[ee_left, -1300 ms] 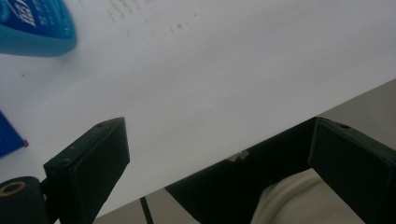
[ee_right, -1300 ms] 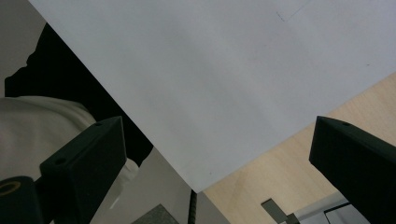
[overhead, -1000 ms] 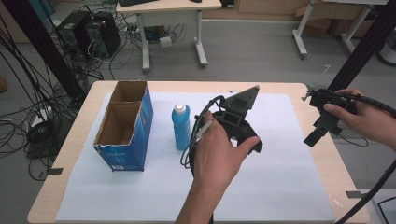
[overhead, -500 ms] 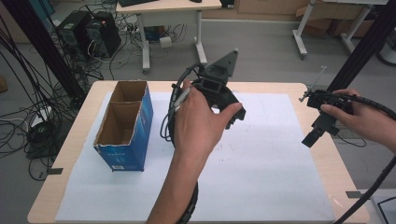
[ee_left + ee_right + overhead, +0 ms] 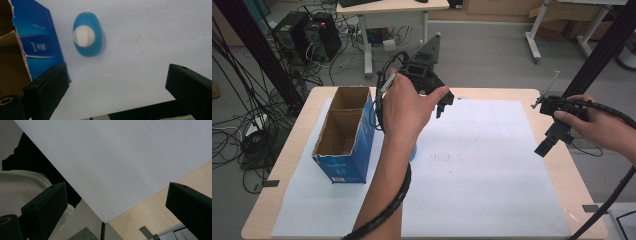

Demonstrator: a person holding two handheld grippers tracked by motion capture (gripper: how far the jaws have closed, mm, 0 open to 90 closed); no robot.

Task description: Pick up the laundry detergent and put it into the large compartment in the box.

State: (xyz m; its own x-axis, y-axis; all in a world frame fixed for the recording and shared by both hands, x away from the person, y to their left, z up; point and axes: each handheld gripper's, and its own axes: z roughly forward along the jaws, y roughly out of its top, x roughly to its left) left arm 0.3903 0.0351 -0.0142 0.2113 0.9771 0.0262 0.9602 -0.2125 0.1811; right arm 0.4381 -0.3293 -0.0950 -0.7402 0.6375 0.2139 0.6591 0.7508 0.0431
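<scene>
My left hand-held gripper (image 5: 443, 106) hangs above the table (image 5: 507, 95) with its two black jaws spread wide and nothing between them. Straight below it, seen from above in the left gripper view, stands the blue plastic bottle with a white round cap (image 5: 88, 37), upright on the white paper sheet (image 5: 140, 65) that covers the wooden table. Just beside the bottle, on the side of my left jaw, is the open blue cardboard box with brown inside walls (image 5: 344, 135); whether bottle and box touch I cannot tell. In the high view my forearm hides nearly all of the bottle.

My right hand-held gripper (image 5: 546, 145) is well apart from the left one, held over the right edge of the paper sheet, jaws pointing down. Its jaws are also wide apart and empty; beneath them lie the paper's corner and bare wood of the table
</scene>
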